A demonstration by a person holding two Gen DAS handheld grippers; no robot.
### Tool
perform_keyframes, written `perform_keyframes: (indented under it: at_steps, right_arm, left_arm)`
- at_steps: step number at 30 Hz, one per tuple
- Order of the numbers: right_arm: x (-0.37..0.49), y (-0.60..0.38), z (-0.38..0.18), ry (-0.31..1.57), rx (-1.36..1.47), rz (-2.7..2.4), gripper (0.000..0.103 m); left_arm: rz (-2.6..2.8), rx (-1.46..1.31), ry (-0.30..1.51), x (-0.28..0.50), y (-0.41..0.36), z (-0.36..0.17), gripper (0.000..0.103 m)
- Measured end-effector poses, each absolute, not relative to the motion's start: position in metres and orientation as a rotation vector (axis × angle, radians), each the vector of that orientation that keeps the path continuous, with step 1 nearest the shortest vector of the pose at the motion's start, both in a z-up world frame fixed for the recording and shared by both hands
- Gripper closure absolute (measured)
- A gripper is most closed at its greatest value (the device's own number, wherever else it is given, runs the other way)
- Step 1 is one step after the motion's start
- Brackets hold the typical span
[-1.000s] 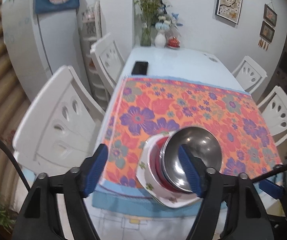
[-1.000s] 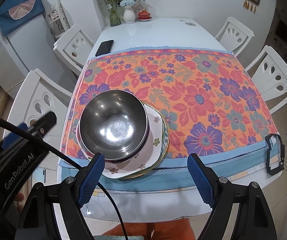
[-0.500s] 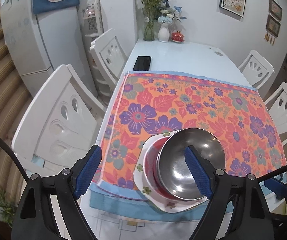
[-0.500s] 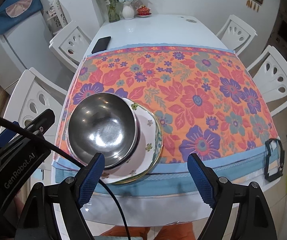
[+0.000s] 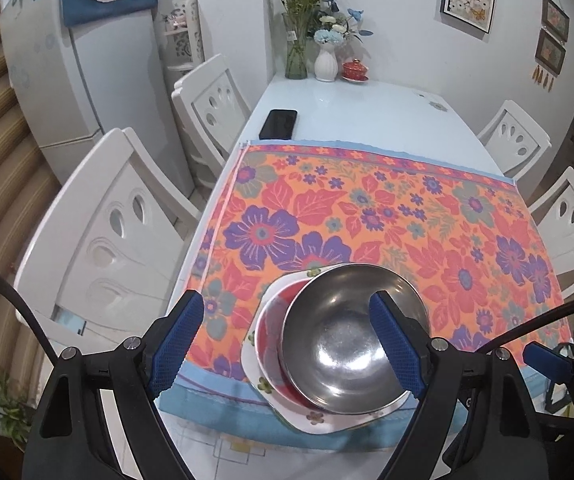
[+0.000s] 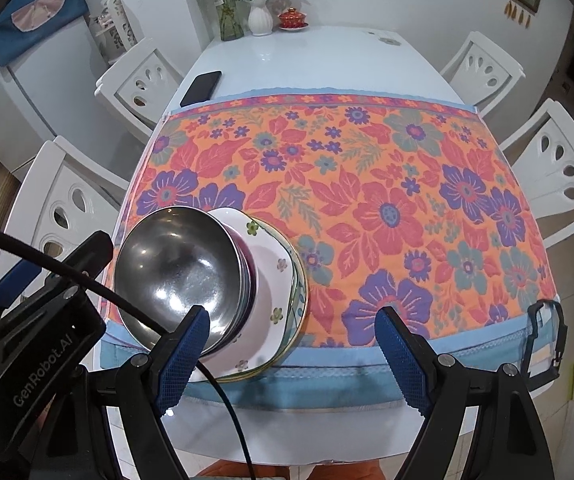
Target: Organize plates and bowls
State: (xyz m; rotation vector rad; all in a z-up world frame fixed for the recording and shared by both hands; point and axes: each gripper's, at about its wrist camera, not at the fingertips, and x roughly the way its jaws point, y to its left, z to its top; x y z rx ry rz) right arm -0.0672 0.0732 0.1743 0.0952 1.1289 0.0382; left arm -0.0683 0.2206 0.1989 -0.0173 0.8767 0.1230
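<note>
- The left tongs point(image 5: 287, 344) hang above the near edge of the bench point(image 5: 367, 112), spread wide, holding nothing.
- The right tongs point(image 6: 291, 352) are spread just as wide, also empty, above the near edge.
- A steel bowl point(image 5: 351, 336) tops a stack near the near left corner of the floral cloth point(image 5: 367, 216).
- In the left view a red bowl point(image 5: 275, 320) shows under the steel one only as a crescent; the steel bowl covers the rest.
- A white flowered plate point(image 6: 271, 280) lies below the bowls, with more rims under it at its right edge; how many plates there are I cannot tell.
- In the right view the left pad of the right tongs crosses the stack's near side, and a black cable point(image 6: 223, 380) runs over it.
- The body of the left gripper point(image 6: 35, 320) fills the lower left of the right view and hides the bench's near left corner.
- A phone point(image 5: 278, 124) lies by the left edge, just beyond the cloth.
- A glass vase point(image 5: 297, 56), a white vase point(image 5: 325, 64) and a small red lidded cup point(image 5: 354, 69) stand at the far edge.
- A black clip-like thing point(image 6: 543, 340) hangs at the near right corner; what it is stays unclear.
- White chairs point(image 5: 103, 240) flank both long edges, partly cut off.
</note>
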Motion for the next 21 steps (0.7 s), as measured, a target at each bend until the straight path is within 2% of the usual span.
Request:
perform_keyframes:
  at_steps: [21]
  right_arm:
    - [-0.071, 0.112, 0.172, 1.111, 0.080, 0.042, 0.020]
  left_arm:
    - [0.118, 0.099, 0.885, -0.061, 0.257, 0.206, 0.018]
